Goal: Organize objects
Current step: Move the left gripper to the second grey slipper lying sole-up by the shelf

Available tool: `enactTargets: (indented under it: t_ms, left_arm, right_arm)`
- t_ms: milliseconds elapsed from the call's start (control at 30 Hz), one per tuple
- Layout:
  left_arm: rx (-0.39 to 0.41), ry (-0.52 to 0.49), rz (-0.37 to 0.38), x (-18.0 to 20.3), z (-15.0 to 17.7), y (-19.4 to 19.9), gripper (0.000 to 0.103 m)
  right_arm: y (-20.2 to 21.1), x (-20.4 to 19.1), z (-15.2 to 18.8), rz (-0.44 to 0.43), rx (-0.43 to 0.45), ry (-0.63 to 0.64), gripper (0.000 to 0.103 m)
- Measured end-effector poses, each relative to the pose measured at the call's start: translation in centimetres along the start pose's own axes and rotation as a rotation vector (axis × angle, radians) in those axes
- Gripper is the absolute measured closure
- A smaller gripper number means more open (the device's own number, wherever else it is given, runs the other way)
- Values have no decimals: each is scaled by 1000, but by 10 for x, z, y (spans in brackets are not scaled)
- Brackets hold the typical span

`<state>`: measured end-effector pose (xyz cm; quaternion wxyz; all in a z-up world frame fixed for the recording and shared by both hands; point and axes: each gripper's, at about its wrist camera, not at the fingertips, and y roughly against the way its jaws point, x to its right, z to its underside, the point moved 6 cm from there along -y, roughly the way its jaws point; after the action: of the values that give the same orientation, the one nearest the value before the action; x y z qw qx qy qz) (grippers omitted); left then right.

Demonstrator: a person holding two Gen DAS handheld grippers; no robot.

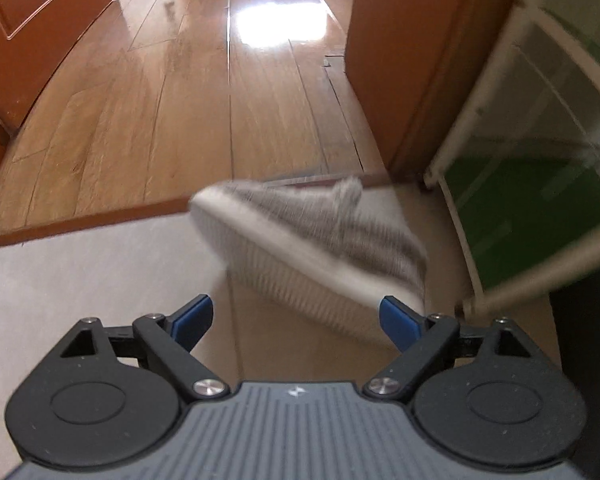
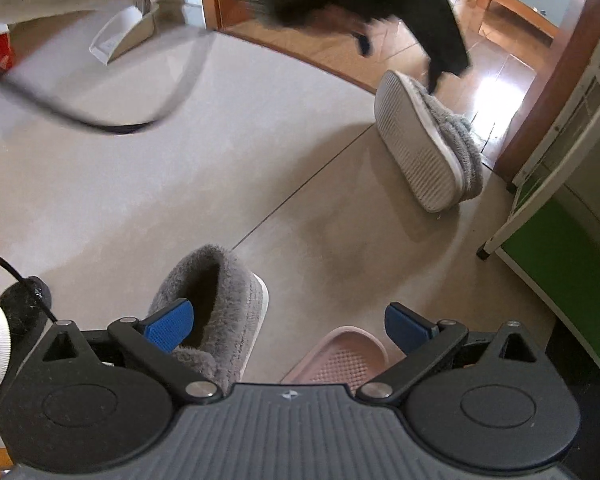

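Observation:
A grey fuzzy slipper (image 1: pixel 312 236) lies tipped on its side on the pale tile floor, its ribbed white sole facing me, blurred in the left wrist view. It also shows in the right wrist view (image 2: pixel 428 144) near the doorway. My left gripper (image 1: pixel 296 320) is open and empty just short of it. A second grey slipper (image 2: pixel 216 304) sits upright on the floor. My right gripper (image 2: pixel 290 326) is open and empty above it, its left pad (image 2: pixel 168 324) over the slipper's opening. A pink slipper (image 2: pixel 340 354) lies under the right gripper.
A white-framed rack with green panels (image 2: pixel 552 216) stands at the right; it also shows in the left wrist view (image 1: pixel 520 184). A brown door frame (image 1: pixel 404 60) and wooden floor (image 1: pixel 220 100) lie beyond. A black cable (image 2: pixel 112 124) hangs at upper left. A white box (image 2: pixel 124 34) sits far back.

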<state>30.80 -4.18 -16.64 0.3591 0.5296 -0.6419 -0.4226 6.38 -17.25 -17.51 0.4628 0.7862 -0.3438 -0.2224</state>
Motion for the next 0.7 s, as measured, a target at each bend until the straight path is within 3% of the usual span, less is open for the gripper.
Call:
enactTargets:
  t_ms: [233, 467, 600, 700]
  left_arm:
    - [52, 55, -106, 30, -51, -55, 13]
    - [55, 26, -176, 39, -60, -107, 13]
    - [59, -24, -244, 37, -59, -114, 13]
    - [38, -66, -254, 33, -50, -111, 13]
  right_arm:
    - [4, 29, 18, 9, -38, -105, 0]
    - [-3, 53, 46, 22, -110, -205, 0]
    - [-2, 59, 54, 21, -120, -220, 0]
    - [-3, 60, 55, 22, -123, -212, 0]
